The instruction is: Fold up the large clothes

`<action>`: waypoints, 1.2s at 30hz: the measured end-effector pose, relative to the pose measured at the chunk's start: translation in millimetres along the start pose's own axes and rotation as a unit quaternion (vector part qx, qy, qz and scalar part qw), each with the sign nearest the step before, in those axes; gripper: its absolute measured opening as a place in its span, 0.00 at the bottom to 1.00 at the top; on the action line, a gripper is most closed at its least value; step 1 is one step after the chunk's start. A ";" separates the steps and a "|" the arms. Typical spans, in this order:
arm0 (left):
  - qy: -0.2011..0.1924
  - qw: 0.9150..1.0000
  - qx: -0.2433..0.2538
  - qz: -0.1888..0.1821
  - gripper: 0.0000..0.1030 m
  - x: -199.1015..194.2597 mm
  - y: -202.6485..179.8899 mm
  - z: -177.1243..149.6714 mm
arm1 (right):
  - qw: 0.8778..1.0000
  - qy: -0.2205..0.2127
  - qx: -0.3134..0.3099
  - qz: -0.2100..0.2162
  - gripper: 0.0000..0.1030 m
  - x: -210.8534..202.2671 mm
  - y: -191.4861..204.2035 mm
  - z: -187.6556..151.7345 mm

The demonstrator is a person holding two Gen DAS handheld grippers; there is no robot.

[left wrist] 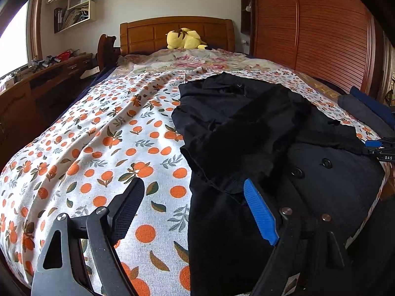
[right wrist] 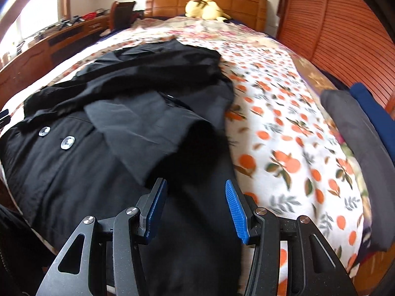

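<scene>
**Black coat half folded on the bed, lining up the next fold**

Left wrist view first: my left gripper [left wrist: 192,212] has its jaws spread wide with nothing between them. One finger hangs over the orange-print bedsheet [left wrist: 98,148], the blue-padded one sits over the near left edge of the black coat [left wrist: 246,135]. The coat lies on the right half of the bed, collar toward the headboard [left wrist: 172,32], and one sleeve [left wrist: 246,133] is laid diagonally across the chest. The two buttons [left wrist: 311,167] sit on the front panel. My other gripper just peeks in at the right edge.

Right wrist view: my right gripper [right wrist: 195,212] is about half open and empty, hovering above the coat's lower right part, near the hem. The other sleeve [right wrist: 148,133] is folded in across the front, its cuff end just ahead of my fingers. A grey and blue pile of folded clothes [right wrist: 358,135] sits well apart, over by the wardrobe side.

My guess is the hem fold is next. To do it cleanly I'd pinch both bottom corners at the same height, grab all the layers and not just the top one, and carry them up toward the collar together so the tucked sleeves don't slide out.
</scene>
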State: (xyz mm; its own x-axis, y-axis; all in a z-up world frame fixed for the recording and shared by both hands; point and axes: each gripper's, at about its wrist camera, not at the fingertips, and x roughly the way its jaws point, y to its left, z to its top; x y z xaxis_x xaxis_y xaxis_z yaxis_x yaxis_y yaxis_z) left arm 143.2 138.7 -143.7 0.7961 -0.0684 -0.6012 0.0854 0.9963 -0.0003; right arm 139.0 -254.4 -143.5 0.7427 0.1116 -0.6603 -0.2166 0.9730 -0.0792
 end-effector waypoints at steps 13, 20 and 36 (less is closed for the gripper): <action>0.050 0.999 -0.016 0.014 0.63 -15.8 -14.6 -20.7 | 0.999 0.029 0.016 0.015 0.55 -4.0 -22.2 -4.9; 0.091 0.995 -0.021 0.031 0.60 -6.1 -26.5 -35.7 | 0.999 0.019 -0.003 0.031 0.55 -6.0 -23.8 -12.6; 0.117 0.989 -0.056 0.070 0.50 -5.0 -34.6 -36.5 | 0.996 0.011 -0.041 0.073 0.56 -11.0 -29.0 -29.3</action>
State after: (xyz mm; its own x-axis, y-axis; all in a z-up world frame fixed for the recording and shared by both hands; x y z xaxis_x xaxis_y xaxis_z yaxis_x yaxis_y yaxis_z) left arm 114.4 106.4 -169.9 0.6345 0.0722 -0.7695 -0.0938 0.9955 0.0160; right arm 118.5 -289.8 -155.8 0.6852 0.2456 -0.6857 -0.3736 0.9267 -0.0414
